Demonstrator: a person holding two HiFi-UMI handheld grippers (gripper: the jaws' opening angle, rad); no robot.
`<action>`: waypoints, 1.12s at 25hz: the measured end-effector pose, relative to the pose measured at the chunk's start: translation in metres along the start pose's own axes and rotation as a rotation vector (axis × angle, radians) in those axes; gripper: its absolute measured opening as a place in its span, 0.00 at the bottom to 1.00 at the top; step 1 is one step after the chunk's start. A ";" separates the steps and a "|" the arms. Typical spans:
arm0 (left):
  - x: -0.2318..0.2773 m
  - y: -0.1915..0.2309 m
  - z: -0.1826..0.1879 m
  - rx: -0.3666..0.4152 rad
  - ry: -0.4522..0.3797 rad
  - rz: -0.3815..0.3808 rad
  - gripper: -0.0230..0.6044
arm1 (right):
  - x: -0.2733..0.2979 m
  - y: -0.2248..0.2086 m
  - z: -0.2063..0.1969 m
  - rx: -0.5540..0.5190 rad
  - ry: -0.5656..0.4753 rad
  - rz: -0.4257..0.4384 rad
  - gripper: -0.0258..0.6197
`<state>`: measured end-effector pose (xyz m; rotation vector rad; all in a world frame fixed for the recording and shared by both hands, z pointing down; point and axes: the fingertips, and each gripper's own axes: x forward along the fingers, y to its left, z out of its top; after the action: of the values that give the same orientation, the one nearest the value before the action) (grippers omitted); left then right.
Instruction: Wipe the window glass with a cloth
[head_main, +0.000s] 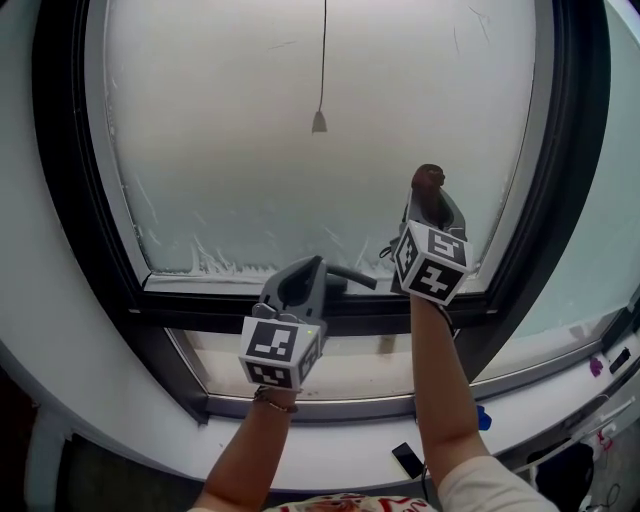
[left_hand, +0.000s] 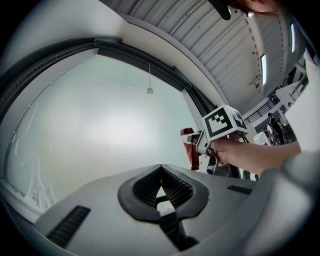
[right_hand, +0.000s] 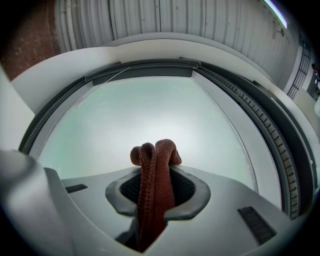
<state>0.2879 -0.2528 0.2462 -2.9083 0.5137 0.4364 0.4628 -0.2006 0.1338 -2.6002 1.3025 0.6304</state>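
Head view: noted right tongs (head_main: 430, 207) raised before lower right of glass (head_main: 300, 150), pinching cloth (head_main: 428, 181) with bunched end up and toward the pane. Noted left tongs (head_main: 312, 266) lower, level with frame bar (head_main: 200, 305), short of the pane. Left gripper view: read left tongs (left_hand: 160, 172) as pressed together, nothing between. Sighted cloth (left_hand: 191, 150) off to the right, close to glass; contact not resolvable. Right gripper view: confirmed right tongs (right_hand: 157, 187) clamped on cloth (right_hand: 155, 170), long axis along the tongs, folded tip poking past them, glass (right_hand: 150, 115) dead ahead. Judged right side nearer. Next stroke likely: press tip forward onto the pane, then sweep left and up, where most of the pane lies.
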 end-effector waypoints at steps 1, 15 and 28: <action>-0.003 0.004 -0.001 -0.003 0.003 0.007 0.07 | 0.000 0.005 0.001 0.009 0.002 0.008 0.18; -0.053 0.062 0.008 0.015 -0.005 0.114 0.07 | 0.005 0.085 0.011 0.011 0.020 0.136 0.18; -0.116 0.110 0.033 0.069 -0.021 0.210 0.07 | 0.004 0.189 0.016 0.072 0.017 0.280 0.18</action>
<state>0.1359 -0.3127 0.2397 -2.7921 0.8183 0.4662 0.3101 -0.3130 0.1257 -2.3913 1.6796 0.5905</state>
